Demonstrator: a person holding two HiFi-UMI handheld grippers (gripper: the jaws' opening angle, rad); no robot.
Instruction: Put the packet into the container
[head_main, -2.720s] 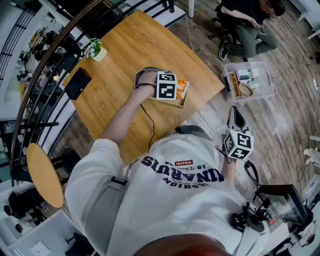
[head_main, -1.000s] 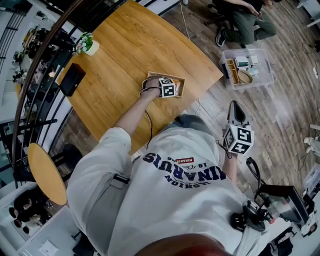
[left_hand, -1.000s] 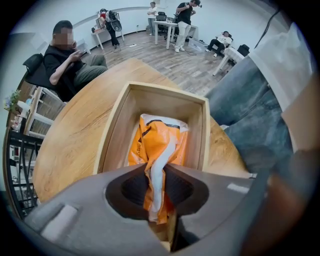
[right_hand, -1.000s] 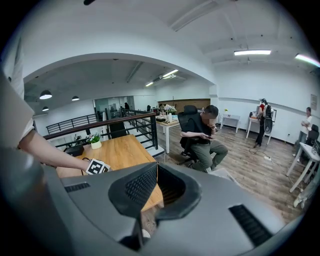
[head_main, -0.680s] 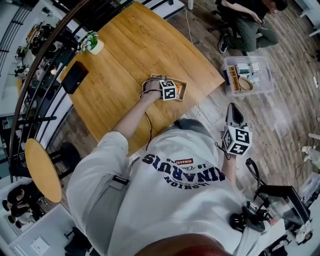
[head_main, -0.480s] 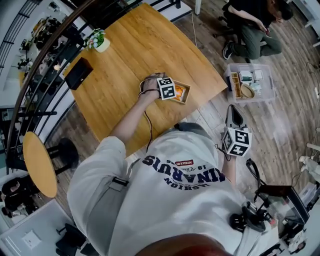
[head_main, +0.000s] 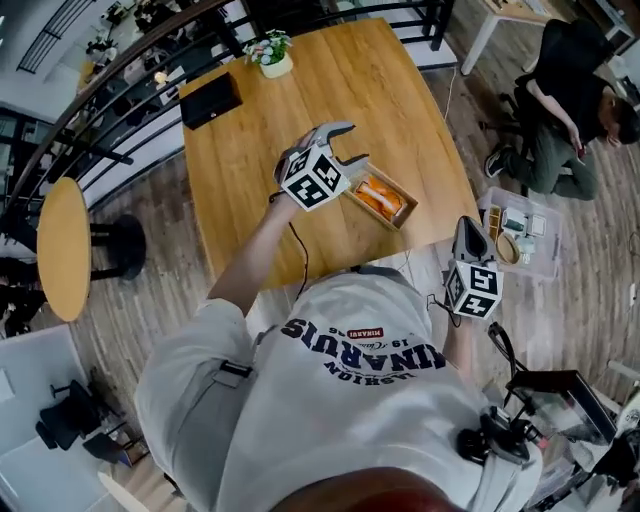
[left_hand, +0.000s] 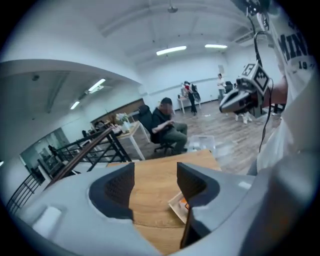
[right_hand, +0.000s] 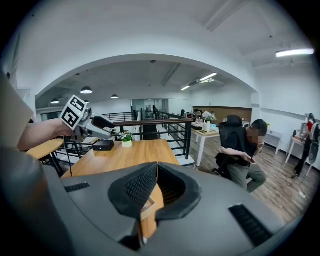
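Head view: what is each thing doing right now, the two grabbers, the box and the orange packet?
left gripper: open, jaws have just been opening, nothing between them, held above the table.
right gripper: shut, empty, held off the table's side.
container: open-topped, on the table, holds the packet.
packet: lying inside the container.
plant pot: upright at the table's far edge.

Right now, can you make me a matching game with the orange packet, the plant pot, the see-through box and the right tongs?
Things:
1. orange packet
2. white pot with a green plant
3. clear plastic box
4. grey right tongs

Places or states:
A. on the wooden floor
B. shut, nothing in them
C. at the far edge of the light wooden table
D. inside the shallow wooden tray

Pairs: 1-D, 2-C, 3-A, 4-B.
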